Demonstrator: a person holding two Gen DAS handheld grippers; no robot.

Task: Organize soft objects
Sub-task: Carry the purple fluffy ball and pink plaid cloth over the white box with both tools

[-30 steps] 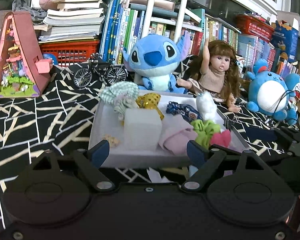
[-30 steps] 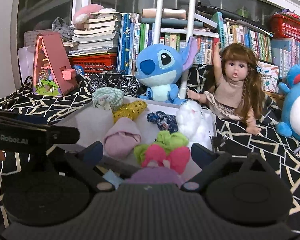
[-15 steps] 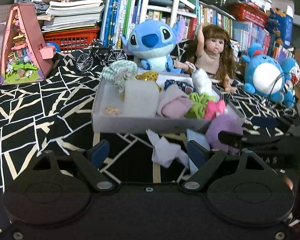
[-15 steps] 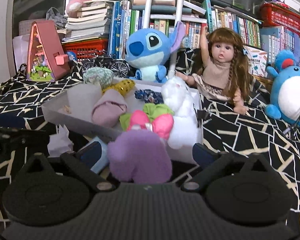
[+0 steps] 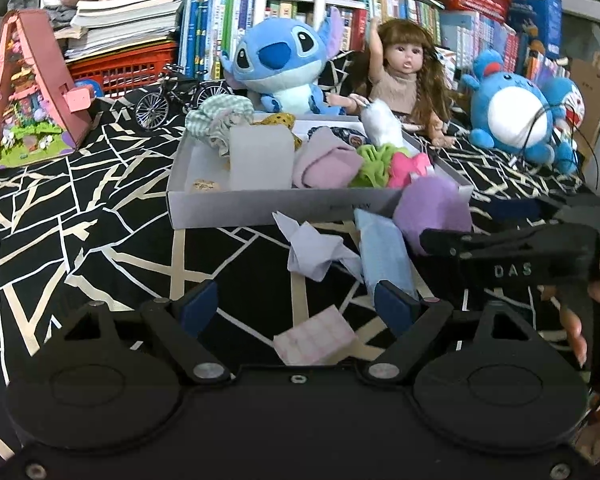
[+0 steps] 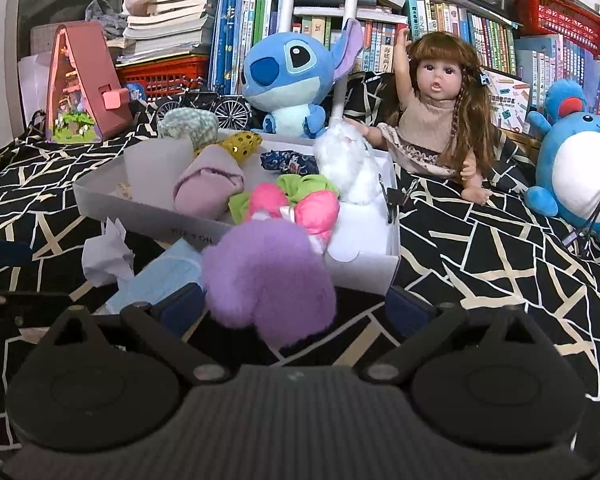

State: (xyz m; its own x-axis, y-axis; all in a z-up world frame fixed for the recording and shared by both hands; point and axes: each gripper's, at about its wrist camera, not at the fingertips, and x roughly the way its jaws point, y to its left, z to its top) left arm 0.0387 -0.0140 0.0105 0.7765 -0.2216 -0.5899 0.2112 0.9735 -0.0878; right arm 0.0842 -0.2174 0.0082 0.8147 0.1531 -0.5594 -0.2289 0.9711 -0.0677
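We see black cloth with cream crack-line pattern (image 5: 80, 216); grey shallow cardboard tray (image 5: 260, 210); fluffy purple plush ball (image 6: 272, 276); pale blue folded cloth (image 5: 384, 252); blue plush alien toy (image 5: 284, 60).

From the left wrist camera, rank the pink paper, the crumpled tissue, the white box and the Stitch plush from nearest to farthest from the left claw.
1. Pink paper, between the left claw's fingers.
2. Crumpled tissue, just ahead on the cloth.
3. White box, behind the tissue.
4. Stitch plush, behind the box.
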